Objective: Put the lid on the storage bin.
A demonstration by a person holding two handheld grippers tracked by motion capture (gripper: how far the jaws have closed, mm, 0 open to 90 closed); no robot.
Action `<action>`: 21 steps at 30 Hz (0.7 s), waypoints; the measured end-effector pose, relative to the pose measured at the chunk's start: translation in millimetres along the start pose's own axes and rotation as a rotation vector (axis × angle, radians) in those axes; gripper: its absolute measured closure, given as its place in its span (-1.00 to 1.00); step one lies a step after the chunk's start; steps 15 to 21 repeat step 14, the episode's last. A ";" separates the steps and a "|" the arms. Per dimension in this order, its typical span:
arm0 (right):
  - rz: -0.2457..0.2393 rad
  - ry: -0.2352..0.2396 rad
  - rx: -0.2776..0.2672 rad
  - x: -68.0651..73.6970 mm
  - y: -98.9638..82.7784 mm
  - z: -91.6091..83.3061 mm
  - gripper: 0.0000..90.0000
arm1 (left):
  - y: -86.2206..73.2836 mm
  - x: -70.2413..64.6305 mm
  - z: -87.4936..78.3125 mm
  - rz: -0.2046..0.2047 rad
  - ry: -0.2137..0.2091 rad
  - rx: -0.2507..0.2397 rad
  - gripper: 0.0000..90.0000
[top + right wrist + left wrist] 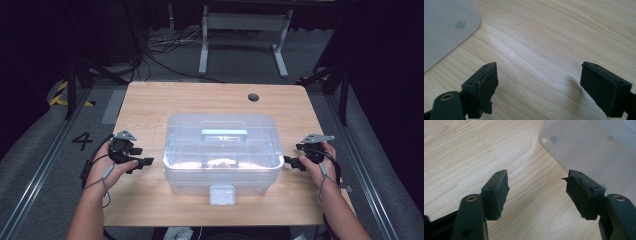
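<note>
pale wood-grain table (150, 105), clear rounded plastic box (222, 150), left hand-held gripper (145, 162) and right hand-held gripper (290, 161) both apart

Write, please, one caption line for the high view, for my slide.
A person holds the open left gripper and open right gripper beside a clear plastic box on a wooden table.

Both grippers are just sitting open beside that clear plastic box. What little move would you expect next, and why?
Probably both move inward to the box's ends. The left gripper and right gripper flank the clear lidded box on the wooden table, jaws apart with nothing between them and pointing at its sides, so closing that gap seems the likely start of lifting or shifting it.
</note>
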State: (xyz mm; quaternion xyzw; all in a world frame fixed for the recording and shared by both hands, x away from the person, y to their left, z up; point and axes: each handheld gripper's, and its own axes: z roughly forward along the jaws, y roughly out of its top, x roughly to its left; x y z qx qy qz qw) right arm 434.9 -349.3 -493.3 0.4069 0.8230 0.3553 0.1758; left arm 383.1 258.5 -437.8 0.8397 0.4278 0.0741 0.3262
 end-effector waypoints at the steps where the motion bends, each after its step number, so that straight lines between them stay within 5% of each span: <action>1: 0.000 -0.003 -0.012 -1.1 -0.6 -0.4 -0.66 | -0.5 0.2 1.3 -0.004 0.005 0.000 -0.24; 7: 0.012 -0.021 -0.013 -8.3 -4.1 -4.8 -0.66 | -6.3 8.2 6.6 -0.032 0.048 0.000 -0.24; 21: 0.008 -0.011 -0.001 -8.3 -3.8 -3.2 -0.66 | -9.3 10.6 8.7 -0.045 0.044 0.004 -0.24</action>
